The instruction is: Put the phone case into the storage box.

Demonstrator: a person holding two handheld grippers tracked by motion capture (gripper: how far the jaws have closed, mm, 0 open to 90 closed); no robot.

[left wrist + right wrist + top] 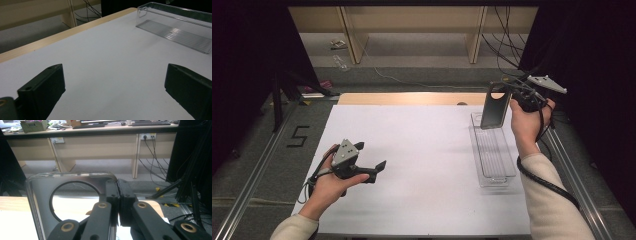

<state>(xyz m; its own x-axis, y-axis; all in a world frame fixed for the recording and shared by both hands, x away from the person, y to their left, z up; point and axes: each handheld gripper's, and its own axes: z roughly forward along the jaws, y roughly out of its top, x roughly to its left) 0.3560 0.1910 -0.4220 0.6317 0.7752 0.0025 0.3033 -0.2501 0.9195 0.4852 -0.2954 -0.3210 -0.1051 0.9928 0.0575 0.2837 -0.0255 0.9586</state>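
White table [412,150]: right tongs [512,97] clamped on phone case [495,107] edge; left tongs [371,162] apart.

Dark phone case [496,107] with round cutout, upright, above clear tray [492,150]

Room: grey floor [422,52] with loose cables [504,45] and scattered litter; pale wooden desk legs [351,32] beyond. Black curtains [247,60] at both sides. Counter [412,150], white-topped, wood far edge. A "5" [298,136] marked on the floor, left.
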